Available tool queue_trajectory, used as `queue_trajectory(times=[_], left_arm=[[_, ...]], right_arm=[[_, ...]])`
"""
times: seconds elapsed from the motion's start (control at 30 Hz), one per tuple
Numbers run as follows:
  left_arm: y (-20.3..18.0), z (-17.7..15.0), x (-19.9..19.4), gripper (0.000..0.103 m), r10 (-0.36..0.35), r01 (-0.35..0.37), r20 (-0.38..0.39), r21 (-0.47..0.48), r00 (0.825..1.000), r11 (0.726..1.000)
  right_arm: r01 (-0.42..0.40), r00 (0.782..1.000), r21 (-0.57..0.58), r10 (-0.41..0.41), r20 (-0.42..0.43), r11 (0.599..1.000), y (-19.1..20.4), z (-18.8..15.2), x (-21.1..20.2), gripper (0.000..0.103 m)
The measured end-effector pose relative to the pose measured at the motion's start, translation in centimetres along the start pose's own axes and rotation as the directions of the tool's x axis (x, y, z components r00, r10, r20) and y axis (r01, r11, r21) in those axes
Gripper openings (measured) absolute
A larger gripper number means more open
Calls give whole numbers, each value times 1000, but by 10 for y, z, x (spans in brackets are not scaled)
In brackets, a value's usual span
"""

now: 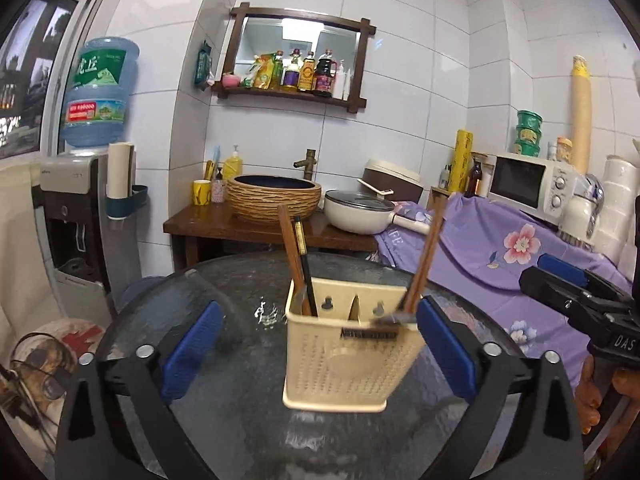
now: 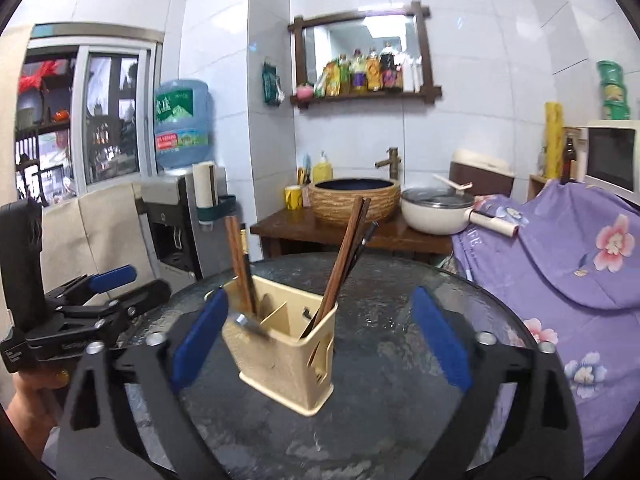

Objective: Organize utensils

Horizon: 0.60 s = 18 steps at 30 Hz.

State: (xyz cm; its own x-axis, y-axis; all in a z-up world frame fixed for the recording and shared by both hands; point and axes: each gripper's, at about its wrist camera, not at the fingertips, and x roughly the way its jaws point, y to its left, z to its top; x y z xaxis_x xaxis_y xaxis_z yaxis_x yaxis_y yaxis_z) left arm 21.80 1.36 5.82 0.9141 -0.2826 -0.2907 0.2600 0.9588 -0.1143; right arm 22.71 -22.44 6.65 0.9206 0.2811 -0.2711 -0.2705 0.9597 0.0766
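Note:
A cream slotted utensil holder [image 1: 352, 364] [image 2: 288, 360] stands upright on the round glass table [image 1: 240, 280] [image 2: 400, 380]. Brown and black chopsticks lean in its left compartment [image 1: 294, 256] [image 2: 236, 256], and more lean in its right one [image 1: 426, 256] [image 2: 348, 252]. A blurred grey metal utensil [image 1: 390, 318] [image 2: 250, 324] sits at the holder's rim. My left gripper [image 1: 320, 308] is open, with the holder between its blue pads [image 1: 192, 354] and untouched by them. My right gripper [image 2: 320, 296] is open too, its left pad [image 2: 200, 340] close beside the holder.
Behind the table a wooden counter holds a woven basin [image 1: 274, 198] and a white pot [image 1: 358, 212]. A purple floral cloth [image 1: 500, 248] covers furniture at the right, under a microwave [image 1: 532, 184]. A water dispenser [image 1: 76, 208] stands at the left. A hand [image 2: 28, 408] holds the left gripper.

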Motion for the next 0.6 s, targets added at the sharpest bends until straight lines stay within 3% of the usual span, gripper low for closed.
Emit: queue_trajectory(times=[0.3, 0.6], left_arm=[[-21, -73, -95, 96, 48, -51, 66, 53, 997, 997], [-34, -111, -139, 96, 79, -81, 67, 23, 995, 996]], right_arm=[[31, 997, 20, -33, 69, 999, 33, -84, -82, 97], [78, 994, -40, -75, 76, 996, 58, -132, -136, 97]])
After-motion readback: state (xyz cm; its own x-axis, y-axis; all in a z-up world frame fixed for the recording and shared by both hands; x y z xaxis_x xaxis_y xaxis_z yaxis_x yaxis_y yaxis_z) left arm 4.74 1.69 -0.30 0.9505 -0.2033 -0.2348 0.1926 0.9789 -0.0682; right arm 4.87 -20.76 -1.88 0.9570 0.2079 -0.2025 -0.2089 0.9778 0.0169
